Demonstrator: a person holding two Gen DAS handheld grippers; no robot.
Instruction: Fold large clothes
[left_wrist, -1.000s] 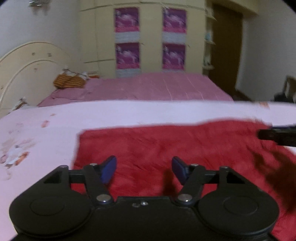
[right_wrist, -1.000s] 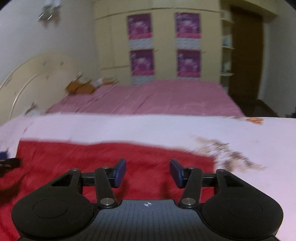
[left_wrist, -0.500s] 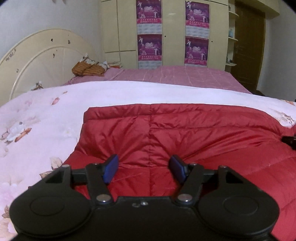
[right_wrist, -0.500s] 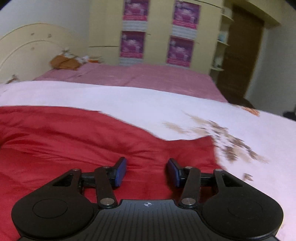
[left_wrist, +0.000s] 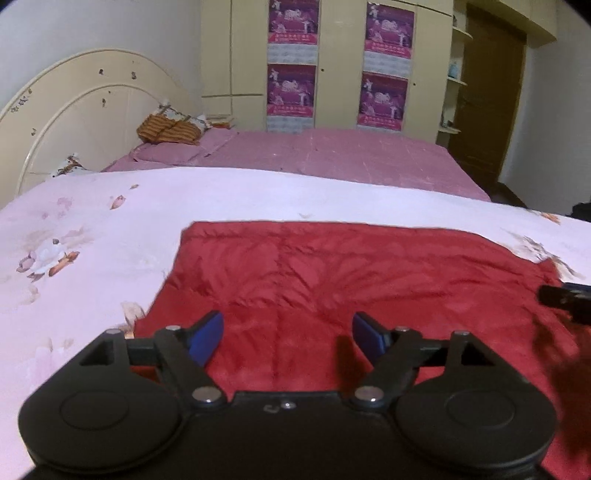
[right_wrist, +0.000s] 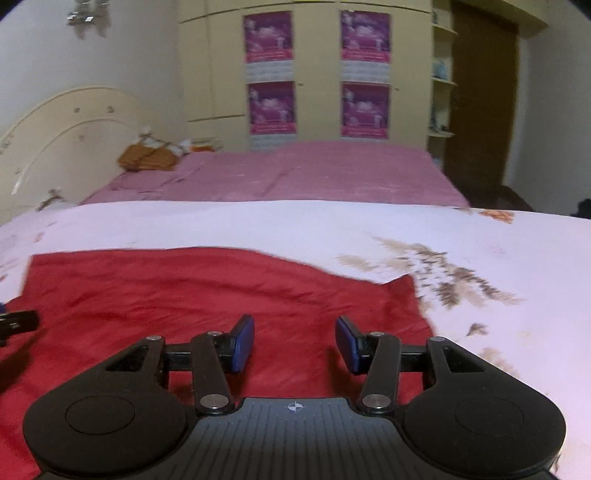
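Now the red jacket (left_wrist: 369, 295) lies flatter on my floral quilt (left_wrist: 92, 258) than it did half a second ago, when it bulged in puffy folds close under my left tongs; its far edge now runs nearly straight across at 12 o'clock. A second ago both views were smeared with motion; now they are only slightly soft. I judge that a fold has just been laid down and let go, and that the next grip has yet to be chosen.

My left tongs (left_wrist: 288, 334) hang with jaws spread wide and nothing between the blue pads (left_wrist: 207, 338), above the jacket's near left part. My right tongs (right_wrist: 294, 343) are likewise parted and empty, over its near right part.

Only the left view shows the jacket's square far-left corner (left_wrist: 190, 230) at 11 o'clock, the quilted stitching, and the right tongs' tip poking in at 3 o'clock. Only the right view shows the ragged right edge, where one corner (right_wrist: 406, 284) peaks up at 1 o'clock, and the left tongs' tip at 9 o'clock. That uneven side, I reckon, needs squaring before another fold.
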